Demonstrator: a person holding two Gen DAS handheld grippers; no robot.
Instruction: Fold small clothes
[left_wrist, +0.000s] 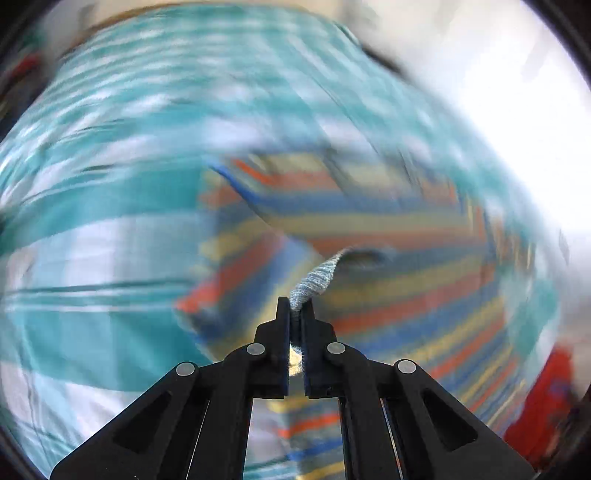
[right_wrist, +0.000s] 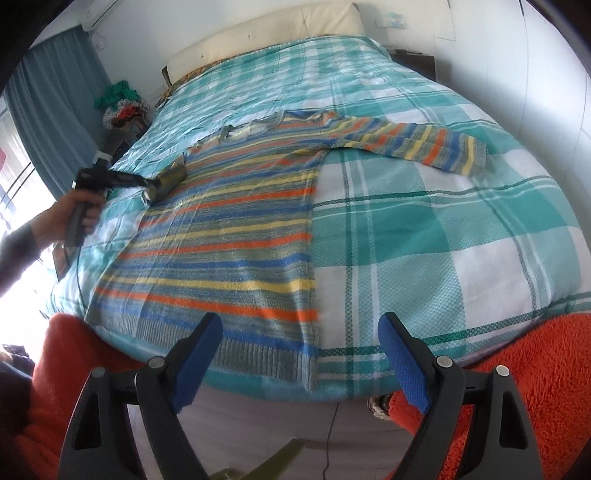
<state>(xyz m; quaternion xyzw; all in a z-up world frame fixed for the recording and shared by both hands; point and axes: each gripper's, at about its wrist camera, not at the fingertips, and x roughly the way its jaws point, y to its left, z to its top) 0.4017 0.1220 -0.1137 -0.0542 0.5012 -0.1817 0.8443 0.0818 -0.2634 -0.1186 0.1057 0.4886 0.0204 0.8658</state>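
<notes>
A striped knit sweater (right_wrist: 229, 236) in blue, yellow, orange and grey lies flat on the bed, hem toward me, right sleeve (right_wrist: 417, 144) stretched out to the right. My left gripper (left_wrist: 297, 314) is shut on the grey ribbed cuff (left_wrist: 314, 280) of the left sleeve; its view is motion-blurred. In the right wrist view the left gripper (right_wrist: 162, 184) holds that cuff over the sweater's left side near the shoulder. My right gripper (right_wrist: 299, 354) is open and empty, hovering above the sweater's hem at the bed's near edge.
The bed carries a teal and white plaid cover (right_wrist: 443, 240) with a cream headboard (right_wrist: 277, 33) behind. Orange fleece (right_wrist: 535, 369) shows at both lower corners. A pile of clothes (right_wrist: 122, 107) and blue curtains (right_wrist: 48, 96) stand at the left.
</notes>
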